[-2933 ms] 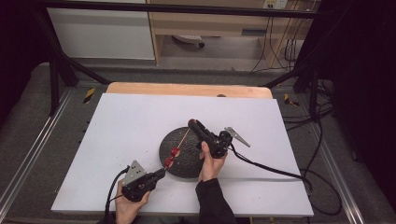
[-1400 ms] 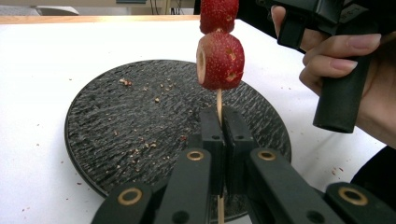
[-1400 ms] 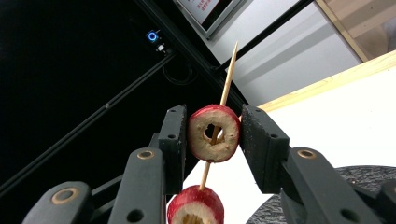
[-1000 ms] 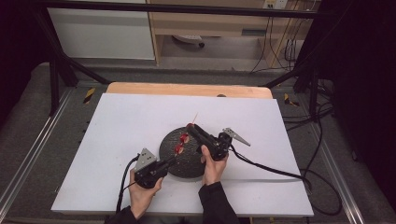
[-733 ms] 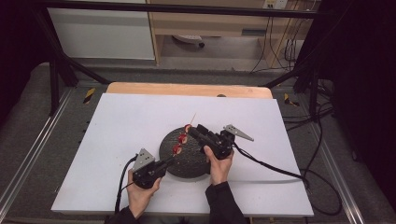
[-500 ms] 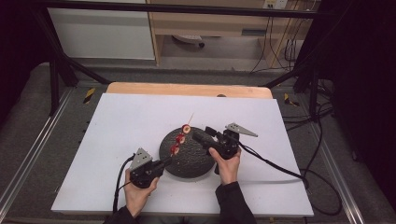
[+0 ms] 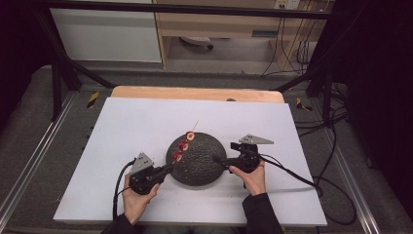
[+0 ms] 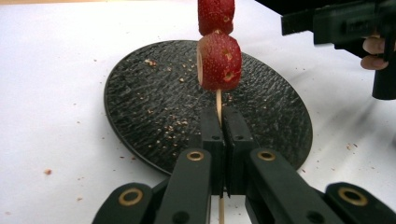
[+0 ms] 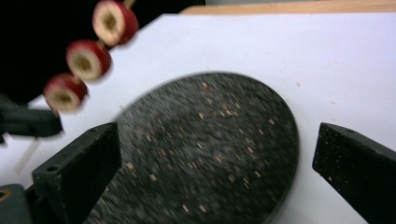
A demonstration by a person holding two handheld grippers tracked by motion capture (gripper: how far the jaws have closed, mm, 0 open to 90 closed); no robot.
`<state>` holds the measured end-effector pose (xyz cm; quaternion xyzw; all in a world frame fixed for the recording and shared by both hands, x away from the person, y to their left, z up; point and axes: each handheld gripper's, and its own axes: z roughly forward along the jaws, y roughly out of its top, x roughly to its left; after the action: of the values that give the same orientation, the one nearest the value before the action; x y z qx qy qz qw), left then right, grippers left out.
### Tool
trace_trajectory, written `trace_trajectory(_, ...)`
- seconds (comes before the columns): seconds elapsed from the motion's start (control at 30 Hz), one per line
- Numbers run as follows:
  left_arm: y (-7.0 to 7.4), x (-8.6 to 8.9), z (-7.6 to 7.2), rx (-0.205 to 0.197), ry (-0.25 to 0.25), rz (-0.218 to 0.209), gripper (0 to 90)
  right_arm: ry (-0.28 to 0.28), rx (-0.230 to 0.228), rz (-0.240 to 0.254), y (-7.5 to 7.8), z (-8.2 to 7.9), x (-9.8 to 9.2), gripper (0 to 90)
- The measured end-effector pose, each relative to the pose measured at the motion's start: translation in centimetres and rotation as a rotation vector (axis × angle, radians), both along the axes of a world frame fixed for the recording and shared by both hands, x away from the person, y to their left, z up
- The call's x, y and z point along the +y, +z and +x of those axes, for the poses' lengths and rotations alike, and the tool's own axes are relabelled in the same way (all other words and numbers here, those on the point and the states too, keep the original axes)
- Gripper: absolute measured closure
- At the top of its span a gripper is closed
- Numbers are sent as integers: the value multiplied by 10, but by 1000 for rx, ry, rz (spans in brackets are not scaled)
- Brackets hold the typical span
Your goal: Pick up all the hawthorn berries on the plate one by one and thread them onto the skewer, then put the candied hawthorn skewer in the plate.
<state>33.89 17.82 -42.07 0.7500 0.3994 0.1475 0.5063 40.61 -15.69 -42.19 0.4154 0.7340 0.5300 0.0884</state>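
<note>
Jaws on the left gripper [image 8: 219, 140] are clamped tight on the bare end of a wooden skewer [image 8: 218, 103], which sticks out over the dark round plate [image 7: 204, 168] with three red fruit slices [image 7: 183, 145] threaded on it (strawberry, by the look of them). Over on the other side, the right gripper [image 9: 219, 172] has just been opening and its jaws now stand wide apart with nothing between them, hovering at the plate's right edge on the white table [image 7: 122, 122], apart from the skewer.
</note>
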Motion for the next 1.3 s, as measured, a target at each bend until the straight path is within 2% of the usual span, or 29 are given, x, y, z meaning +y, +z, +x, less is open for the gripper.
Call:
trace_trajectory(0.13, 4, 3, 3, 6, -13, 21, 884, 13, 9, -69, -6, -4, -11, 5)
trace_trajectory(0.3, 10, 4, 8, 13, -21, 40, 884, 15, 20, -123, -13, -11, -31, 6)
trace_trajectory(0.4, 12, 4, 11, 22, -28, 55, 884, 16, 30, -134, -16, -15, -40, 5)
trace_trajectory(0.5, 13, 3, 15, 34, -35, 74, 883, 36, 23, -148, -20, -19, -49, 5)
trace_trajectory(0.73, 17, 0, 22, 52, -50, 106, 883, 42, 20, -215, -28, -27, -66, 6)
trace_trajectory(0.87, 19, -2, 24, 58, -58, 121, 883, 44, 25, -218, -31, -33, -73, 6)
trace_trajectory(1.03, 21, -9, 30, 86, -70, 164, 883, 41, 27, -236, -33, -37, -81, 6)
trace_trajectory(1.3, 16, -18, 39, 124, -69, 206, 883, 38, 32, -254, -35, -41, -85, 6)
